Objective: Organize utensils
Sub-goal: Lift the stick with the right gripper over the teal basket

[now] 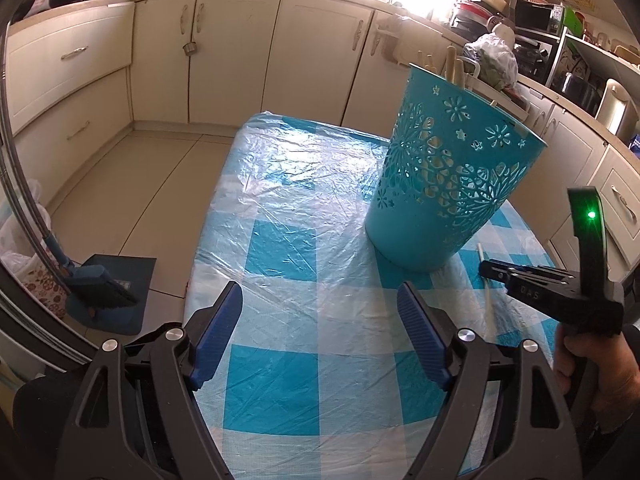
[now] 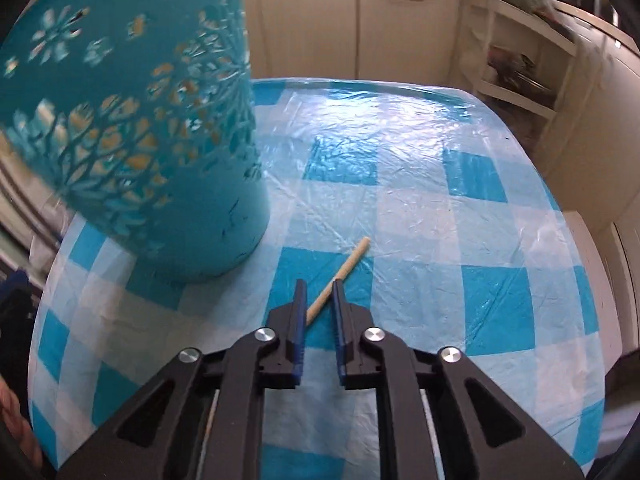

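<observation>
Here, pale wooden stick (image 2: 340,278), teal cutwork holder (image 1: 448,184)

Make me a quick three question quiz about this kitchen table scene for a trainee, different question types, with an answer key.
1. True or false: the left gripper is holding a utensil.
2. Multiple choice: the wooden stick on the checkered tablecloth lies A) inside the teal holder, B) between the right gripper's fingers, C) on the floor.
3. Fill in: wooden handles stick out of the ____ of the holder.

Key: 1 false, it is open and holds nothing; 2 B; 3 top.
</observation>
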